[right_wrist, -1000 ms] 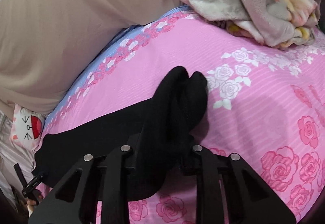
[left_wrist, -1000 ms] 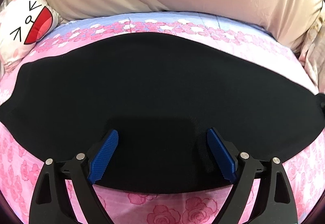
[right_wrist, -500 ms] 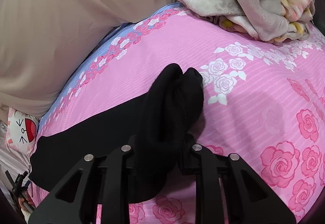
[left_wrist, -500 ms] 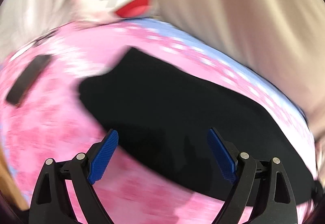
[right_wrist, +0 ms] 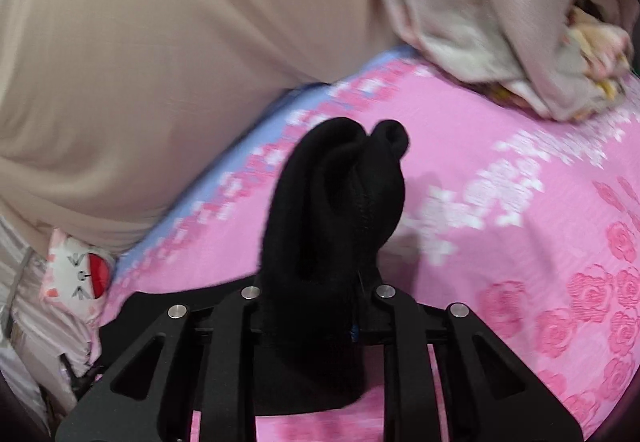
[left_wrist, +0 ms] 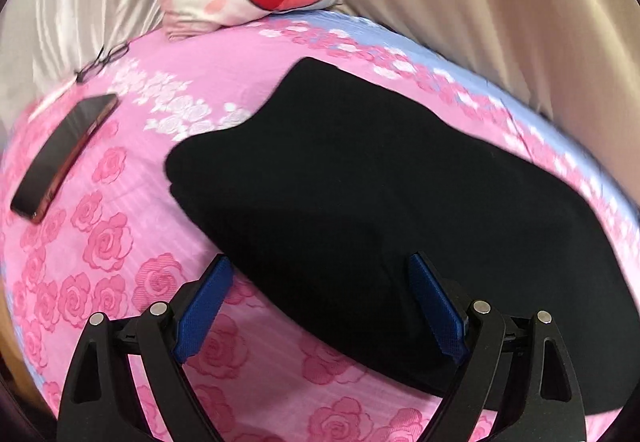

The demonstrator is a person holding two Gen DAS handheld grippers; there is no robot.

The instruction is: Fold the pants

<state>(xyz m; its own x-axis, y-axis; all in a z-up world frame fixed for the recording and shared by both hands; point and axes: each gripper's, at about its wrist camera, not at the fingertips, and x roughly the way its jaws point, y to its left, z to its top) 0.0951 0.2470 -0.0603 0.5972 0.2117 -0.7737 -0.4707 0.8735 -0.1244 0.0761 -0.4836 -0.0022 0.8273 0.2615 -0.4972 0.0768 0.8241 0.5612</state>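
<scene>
Lying on the pink rose-print bed (left_wrist: 120, 242), the black pants (left_wrist: 380, 181) spread ahead of the left gripper (left_wrist: 320, 306), whose blue fingers (left_wrist: 200, 310) stand released above one end. The right gripper (right_wrist: 316, 306) is clenched on a bunched fold of them.

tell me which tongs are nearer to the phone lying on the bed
Left. The left tongs hang open over the near edge of the black pants, with the phone off to their left. The right tongs grip a bunched pants end; no phone shows there.

Bunched black pants (right_wrist: 340, 201) between right gripper's (right_wrist: 316, 306) closed jaws
</scene>
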